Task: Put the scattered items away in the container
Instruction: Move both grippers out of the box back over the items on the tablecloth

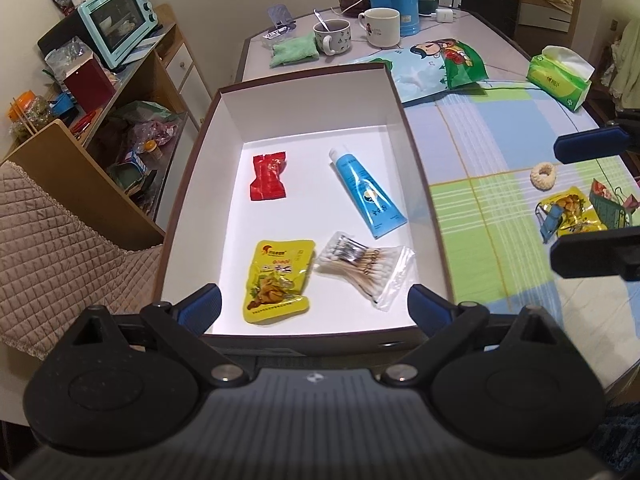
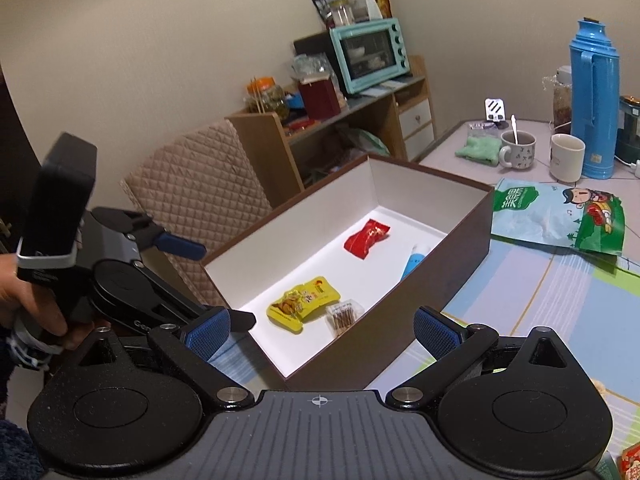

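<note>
Four items lie inside the box on the desk. Going left to right in the left wrist view, a red packet lies toward the far left of the white floor, a yellow snack pouch lies near the front wall, a bag of cotton swabs sits just beside the pouch, and a blue tube lies slanted along the right wall. The left gripper hangs over the box's near edge, jaws spread wide and empty. Right of the box, on the checked cloth, a knitted ring lies apart from a small heap of loose packets near the desk's right edge. The right gripper is also spread wide and holds nothing; seen from the left wrist, its two fingers reach in from the right, one above the ring and one below the heap.
</note>
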